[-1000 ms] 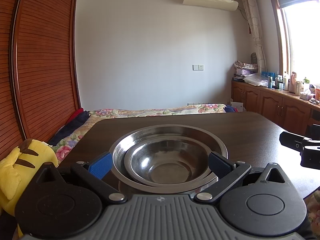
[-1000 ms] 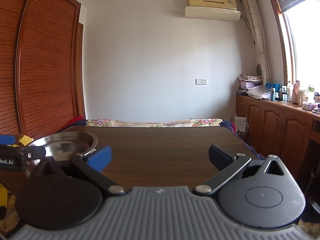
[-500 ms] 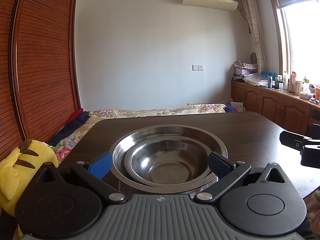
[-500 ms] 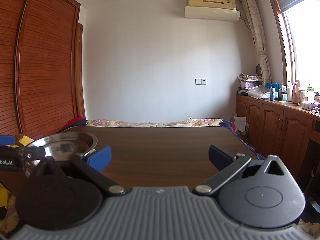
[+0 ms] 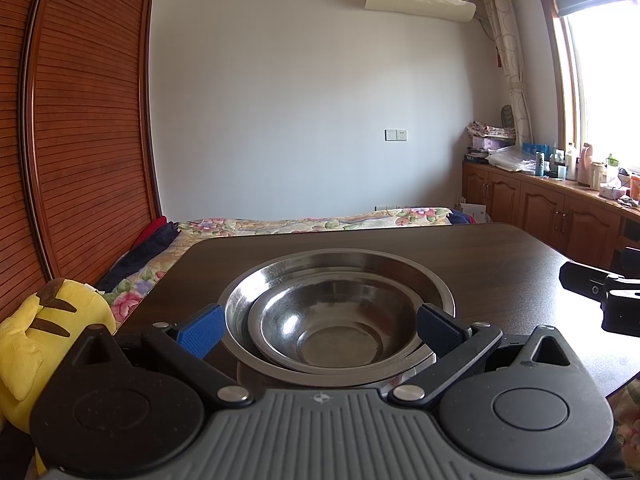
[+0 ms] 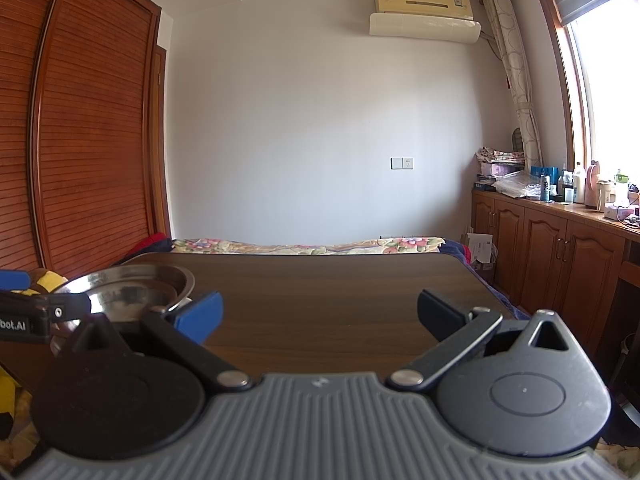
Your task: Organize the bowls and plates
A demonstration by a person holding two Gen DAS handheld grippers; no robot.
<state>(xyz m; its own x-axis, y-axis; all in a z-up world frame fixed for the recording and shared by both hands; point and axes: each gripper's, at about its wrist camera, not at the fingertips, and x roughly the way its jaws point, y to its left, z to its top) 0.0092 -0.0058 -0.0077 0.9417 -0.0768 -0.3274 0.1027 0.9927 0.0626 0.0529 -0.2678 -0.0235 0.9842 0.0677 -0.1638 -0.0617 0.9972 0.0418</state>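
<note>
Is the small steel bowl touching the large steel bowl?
Touching. In the left wrist view the small steel bowl sits nested inside the large steel bowl, and its near rim lies against the larger one's inner wall.

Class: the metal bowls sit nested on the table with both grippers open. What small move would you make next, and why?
Probably back the left gripper away. The small bowl already sits inside the large bowl, its open fingers flank them without gripping, and the right gripper faces only bare table.
</note>
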